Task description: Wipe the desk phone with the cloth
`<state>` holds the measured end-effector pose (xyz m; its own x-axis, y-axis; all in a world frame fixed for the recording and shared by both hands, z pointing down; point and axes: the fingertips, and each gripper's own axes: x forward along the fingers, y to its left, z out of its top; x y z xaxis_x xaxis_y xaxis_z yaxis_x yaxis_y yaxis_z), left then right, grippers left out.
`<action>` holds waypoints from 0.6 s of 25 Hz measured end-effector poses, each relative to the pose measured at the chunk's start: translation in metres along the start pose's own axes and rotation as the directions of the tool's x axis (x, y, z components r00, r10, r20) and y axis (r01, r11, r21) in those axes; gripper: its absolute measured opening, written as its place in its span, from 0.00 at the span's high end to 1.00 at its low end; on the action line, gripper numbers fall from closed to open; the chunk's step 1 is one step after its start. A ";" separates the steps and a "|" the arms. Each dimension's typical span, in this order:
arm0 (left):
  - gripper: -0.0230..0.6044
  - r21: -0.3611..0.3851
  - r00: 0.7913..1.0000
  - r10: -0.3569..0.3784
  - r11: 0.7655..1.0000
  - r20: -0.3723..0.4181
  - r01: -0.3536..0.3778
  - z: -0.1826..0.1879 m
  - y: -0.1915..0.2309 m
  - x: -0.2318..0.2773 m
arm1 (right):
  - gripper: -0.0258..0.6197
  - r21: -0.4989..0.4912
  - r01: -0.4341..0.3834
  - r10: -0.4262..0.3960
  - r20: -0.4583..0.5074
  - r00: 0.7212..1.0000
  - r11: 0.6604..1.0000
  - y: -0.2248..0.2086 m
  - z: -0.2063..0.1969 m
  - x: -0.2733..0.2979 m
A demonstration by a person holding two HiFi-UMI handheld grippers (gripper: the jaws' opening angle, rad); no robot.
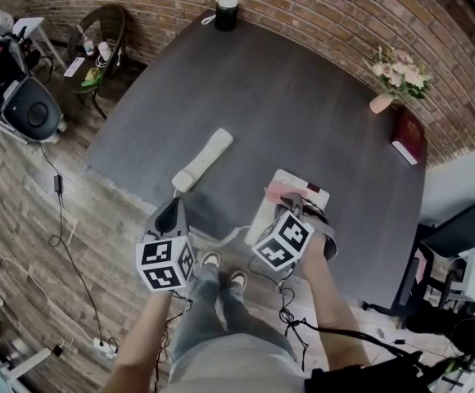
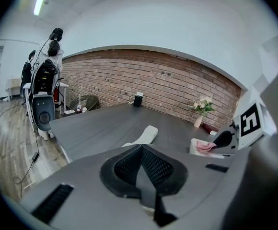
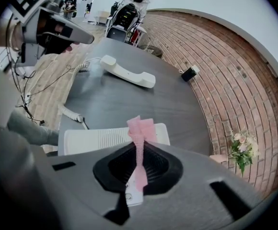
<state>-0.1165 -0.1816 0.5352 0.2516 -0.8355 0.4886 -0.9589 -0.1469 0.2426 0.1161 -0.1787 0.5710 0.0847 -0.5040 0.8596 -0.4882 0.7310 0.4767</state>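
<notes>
Fingers of the right gripper (image 3: 138, 147) are clenched on a thin pink waffle-textured cloth (image 3: 140, 127). The cloth stands up between them in a narrow fold, its upper end bunched over the flat white desk phone base (image 3: 105, 139). In the head view the bunched end lies on top of the base, which sits at the near side of the dark grey wood-grain tabletop (image 1: 287, 97).

The long white phone handset (image 1: 203, 160) is off the base and lies flat on the tabletop, to the left of it and apart from it. A white coiled cord (image 3: 68, 112) runs from the base's left side toward the tabletop's edge.

The left gripper (image 2: 141, 150) hangs left of the base, near the handset's near end. Its fingers are pressed together with nothing between them.

Far beyond the base, at the tabletop's back edge by the red brick wall (image 1: 319, 11), stands a small black speaker (image 1: 227, 11). Beyond the base to the right are a pink vase of pale flowers (image 1: 395, 76) and a dark red book (image 1: 408, 135)
</notes>
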 end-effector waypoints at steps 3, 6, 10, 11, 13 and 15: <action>0.96 0.000 1.000 -0.001 1.000 0.000 0.001 0.000 0.001 -0.001 | 0.93 0.003 -0.008 0.008 -0.001 1.000 1.000 0.004 0.000 -0.001; 0.96 0.001 1.000 -0.005 1.000 -0.002 0.005 -0.001 0.000 0.000 | 0.93 0.010 -0.013 0.013 -0.005 1.000 1.000 0.005 -0.001 -0.001; 0.96 0.003 1.000 -0.010 1.000 -0.009 0.010 -0.004 0.000 0.000 | 0.93 0.011 -0.020 0.020 -0.008 1.000 1.000 0.011 -0.002 -0.001; 0.96 0.003 1.000 -0.011 1.000 -0.010 0.011 -0.005 0.000 0.000 | 0.93 0.012 -0.025 0.025 -0.006 1.000 1.000 0.012 -0.002 -0.001; 0.96 0.004 1.000 -0.013 1.000 -0.011 0.013 -0.005 0.000 -0.001 | 0.93 0.014 -0.035 0.035 -0.002 0.999 0.999 0.015 -0.001 -0.003; 0.96 0.004 1.000 -0.015 1.000 -0.011 0.015 -0.006 -0.001 -0.001 | 0.93 0.021 -0.049 0.049 0.002 0.999 0.999 0.019 0.000 -0.005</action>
<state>-0.1147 -0.1772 0.5388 0.2676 -0.8270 0.4944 -0.9556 -0.1618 0.2464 0.1065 -0.1623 0.5756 0.0595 -0.4686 0.8814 -0.5099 0.7448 0.4304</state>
